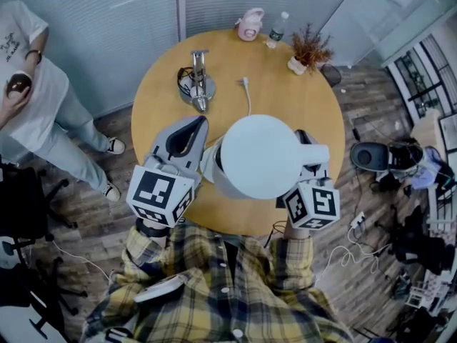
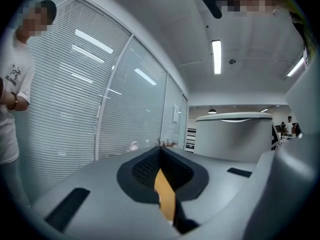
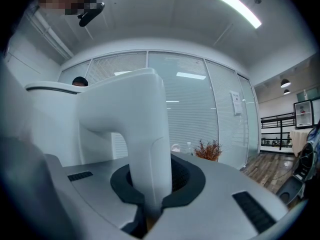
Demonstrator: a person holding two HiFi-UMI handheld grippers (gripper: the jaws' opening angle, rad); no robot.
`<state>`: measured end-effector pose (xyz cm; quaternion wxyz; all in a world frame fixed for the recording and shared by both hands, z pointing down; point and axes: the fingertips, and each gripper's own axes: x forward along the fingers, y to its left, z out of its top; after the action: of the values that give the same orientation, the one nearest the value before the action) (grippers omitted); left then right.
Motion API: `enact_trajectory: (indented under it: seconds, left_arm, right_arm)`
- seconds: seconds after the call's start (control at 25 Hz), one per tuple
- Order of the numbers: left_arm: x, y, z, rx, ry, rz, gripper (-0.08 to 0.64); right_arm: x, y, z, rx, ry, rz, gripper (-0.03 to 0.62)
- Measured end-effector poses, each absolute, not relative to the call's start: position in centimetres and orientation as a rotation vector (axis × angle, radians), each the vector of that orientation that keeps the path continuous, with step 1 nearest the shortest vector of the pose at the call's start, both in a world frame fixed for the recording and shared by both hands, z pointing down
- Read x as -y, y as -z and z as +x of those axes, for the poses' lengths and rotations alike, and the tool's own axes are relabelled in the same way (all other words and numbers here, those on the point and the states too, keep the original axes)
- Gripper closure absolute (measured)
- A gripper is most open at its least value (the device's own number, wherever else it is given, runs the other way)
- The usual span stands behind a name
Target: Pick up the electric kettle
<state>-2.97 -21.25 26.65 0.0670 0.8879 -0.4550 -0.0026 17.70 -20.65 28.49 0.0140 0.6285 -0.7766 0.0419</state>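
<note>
Kettle handle (image 3: 145,134) clamped between right tongs (image 3: 150,186), left tongs (image 2: 161,159) alongside

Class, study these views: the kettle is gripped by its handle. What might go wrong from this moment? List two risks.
1. Only the right hand-held gripper holds the electric kettle, clamped on its handle. The body sits off to one side of that grip, so it may swing or slip in the jaws.
2. The left hand-held gripper is shut beside the body and grips nothing. It adds no real support and might knock the kettle if it moves closer.
</note>
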Motion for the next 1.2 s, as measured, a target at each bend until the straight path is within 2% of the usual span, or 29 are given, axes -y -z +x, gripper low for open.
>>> enact_trajectory:
  seconds: [1.2]
  left_arm:
    - [19.8, -26.0, -1.2, 1.291, 0.011, 2.744, 0.557]
  right_arm:
    - [17.3, -27.7, 18.8, 2.367, -0.115, 2.021, 0.552]
